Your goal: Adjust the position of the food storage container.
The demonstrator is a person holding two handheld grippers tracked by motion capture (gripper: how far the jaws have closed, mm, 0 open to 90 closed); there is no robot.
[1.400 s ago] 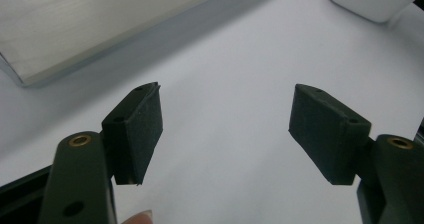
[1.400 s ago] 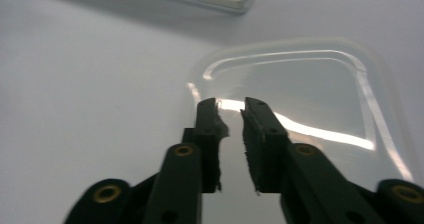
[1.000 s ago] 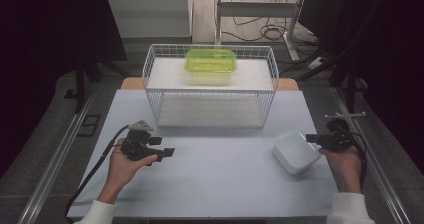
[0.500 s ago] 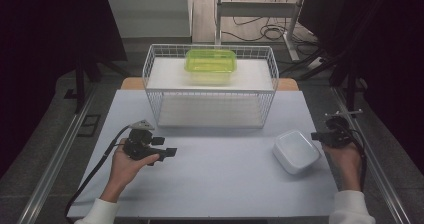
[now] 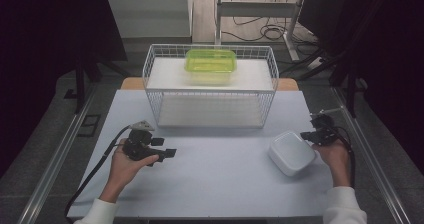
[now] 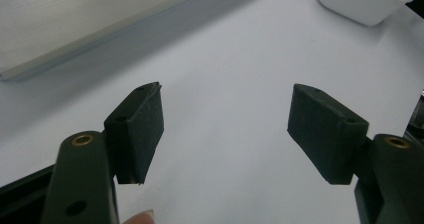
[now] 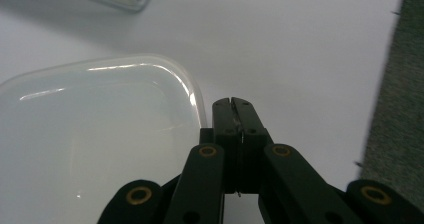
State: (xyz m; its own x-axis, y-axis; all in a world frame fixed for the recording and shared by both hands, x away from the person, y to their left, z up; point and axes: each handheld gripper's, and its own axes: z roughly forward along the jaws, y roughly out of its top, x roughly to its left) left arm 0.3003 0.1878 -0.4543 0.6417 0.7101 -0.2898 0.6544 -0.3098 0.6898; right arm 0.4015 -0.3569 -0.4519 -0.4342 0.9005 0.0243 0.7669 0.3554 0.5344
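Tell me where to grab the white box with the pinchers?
Probably by its rim. The white box is wide and lies flat on the table, likely too wide for the jaws, so pinch one edge from the side. The right gripper, jaws shut now, sits beside its right edge and would need to open first.

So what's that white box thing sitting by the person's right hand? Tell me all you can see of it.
The white container looks like a smooth, glossy plastic tub with rounded corners and a raised rim, apparently lying upside down on the pale table, near its right edge, in front of the wire basket. It sits turned at an angle. The right gripper, jaws shut, is right at its rim; I cannot tell whether they touch. Nothing rests on it.
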